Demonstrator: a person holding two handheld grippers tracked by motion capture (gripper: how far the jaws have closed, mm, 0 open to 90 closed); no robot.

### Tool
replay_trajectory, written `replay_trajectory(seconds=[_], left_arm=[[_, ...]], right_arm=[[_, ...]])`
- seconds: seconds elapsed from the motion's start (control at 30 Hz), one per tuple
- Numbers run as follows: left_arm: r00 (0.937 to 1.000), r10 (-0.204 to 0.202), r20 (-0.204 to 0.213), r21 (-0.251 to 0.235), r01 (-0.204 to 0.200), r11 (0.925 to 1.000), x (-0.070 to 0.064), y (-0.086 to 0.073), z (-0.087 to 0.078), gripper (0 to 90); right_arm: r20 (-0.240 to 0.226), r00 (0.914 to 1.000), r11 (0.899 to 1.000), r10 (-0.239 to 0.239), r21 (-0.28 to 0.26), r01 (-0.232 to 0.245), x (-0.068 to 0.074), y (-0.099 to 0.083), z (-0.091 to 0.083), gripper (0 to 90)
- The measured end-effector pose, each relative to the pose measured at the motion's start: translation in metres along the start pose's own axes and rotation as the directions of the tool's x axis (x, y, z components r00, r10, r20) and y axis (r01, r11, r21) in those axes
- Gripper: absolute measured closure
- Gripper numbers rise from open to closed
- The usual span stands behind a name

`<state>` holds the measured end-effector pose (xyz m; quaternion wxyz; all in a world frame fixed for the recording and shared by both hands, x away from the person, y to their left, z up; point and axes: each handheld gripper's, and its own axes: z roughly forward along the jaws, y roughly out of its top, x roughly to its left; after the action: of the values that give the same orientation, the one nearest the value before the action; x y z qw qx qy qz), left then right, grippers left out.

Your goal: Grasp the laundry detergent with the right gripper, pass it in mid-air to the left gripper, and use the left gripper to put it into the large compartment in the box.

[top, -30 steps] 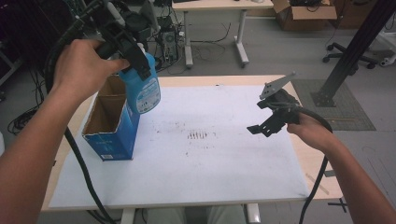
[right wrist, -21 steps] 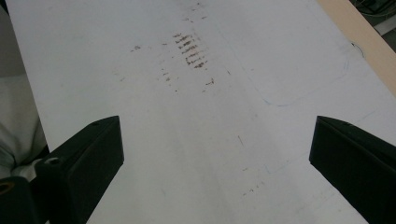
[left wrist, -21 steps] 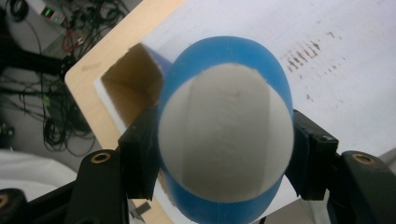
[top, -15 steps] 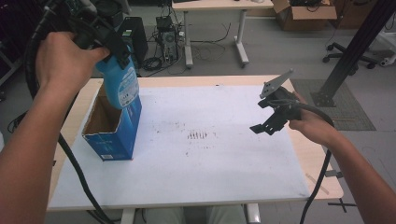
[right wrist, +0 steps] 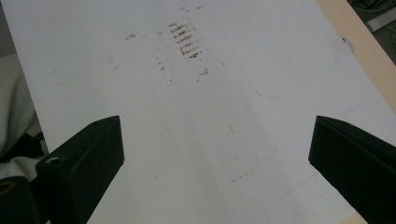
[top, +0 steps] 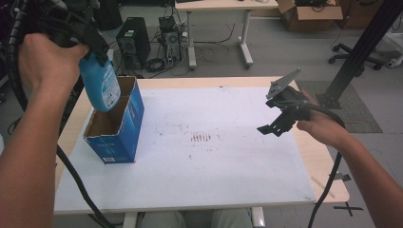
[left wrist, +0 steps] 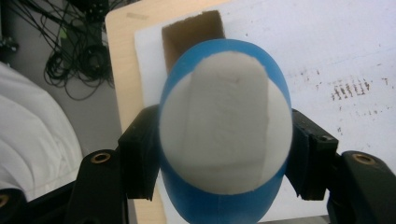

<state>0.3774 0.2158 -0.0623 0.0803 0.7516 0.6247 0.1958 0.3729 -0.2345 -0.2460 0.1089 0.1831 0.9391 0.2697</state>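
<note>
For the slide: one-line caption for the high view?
Left gripper lifts blue bottle above open blue box; right gripper hovers open.

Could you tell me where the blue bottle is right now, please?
In the high view the blue bottle hangs at far left, clamped in the left gripper, just above the open blue box.

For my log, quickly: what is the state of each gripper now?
Left gripper: closed on the blue bottle, above the blue box.
Right gripper: open, empty.

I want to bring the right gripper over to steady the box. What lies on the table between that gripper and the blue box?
In the high view, only the white sheet with brown smudges lies between the right gripper and the blue box.
</note>
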Motion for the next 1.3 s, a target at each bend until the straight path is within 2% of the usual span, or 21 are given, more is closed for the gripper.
replay_trajectory(seconds=[0.03, 0.07, 0.2, 0.4, 0.47, 0.67, 0.73, 0.87, 1.13, 1.3], left_arm=[[1.0, 0.0, 0.0, 0.0, 0.0, 1.0, 0.0, 0.0, 0.0, 37.9], [0.9998, -0.02, 0.008, 0.002, 0.02, 0.9998, 0.002, -0.003, 0.003, 37.9], [0.9987, -0.05, 0.013, 0.009, 0.05, 0.9987, 0.005, -0.007, 0.008, 37.9], [0.9974, -0.072, 0.005, 0.013, 0.072, 0.9974, 0.008, -0.011, 0.018, 37.8], [0.9954, -0.095, 0.003, 0.016, 0.095, 0.9953, 0.012, -0.013, 0.027, 37.8], [0.9925, -0.122, -0.009, 0.02, 0.122, 0.9924, 0.014, -0.015, 0.043, 37.8], [0.9909, -0.134, -0.01, 0.025, 0.134, 0.9906, 0.017, -0.016, 0.053, 37.8], [0.9912, -0.132, -0.014, 0.032, 0.132, 0.9907, 0.018, -0.018, 0.064, 37.9], [0.9908, -0.135, 0.005, 0.049, 0.135, 0.9896, 0.014, -0.022, 0.1, 37.9], [0.9921, -0.126, -0.002, 0.063, 0.125, 0.9901, 0.011, -0.024, 0.121, 37.9]], right_arm=[[0.004, 1.0, 1.0, -0.006, 0.005, 0.006, 0.002, 0.0, 0.0, 2.9], [0.005, 0.9999, 1.0, -0.013, 0.009, 0.013, 0.004, 0.0, 0.0, 2.9], [0.007, 0.9993, 0.999, -0.037, 0.024, 0.037, 0.009, -0.004, -0.003, 3.0], [0.013, 0.9994, 0.999, -0.031, 0.019, 0.031, 0.008, -0.01, -0.009, 2.9], [0.017, 0.9995, 1.0, -0.026, 0.018, 0.026, 0.008, -0.013, -0.011, 2.9], [0.018, 0.9996, 0.999, -0.02, 0.026, 0.02, 0.006, -0.014, -0.011, 2.9], [0.014, 0.9996, 0.999, -0.026, 0.038, 0.026, 0.006, -0.013, -0.009, 3.0], [0.013, 0.9995, 0.999, -0.029, 0.039, 0.029, 0.006, -0.011, -0.008, 3.0], [0.005, 0.9999, 0.999, -0.016, 0.042, 0.016, 0.003, -0.011, -0.003, 2.9], [-0.002, 0.9999, 0.999, -0.012, 0.05, 0.012, 0.002, -0.012, 0.001, 2.9]])
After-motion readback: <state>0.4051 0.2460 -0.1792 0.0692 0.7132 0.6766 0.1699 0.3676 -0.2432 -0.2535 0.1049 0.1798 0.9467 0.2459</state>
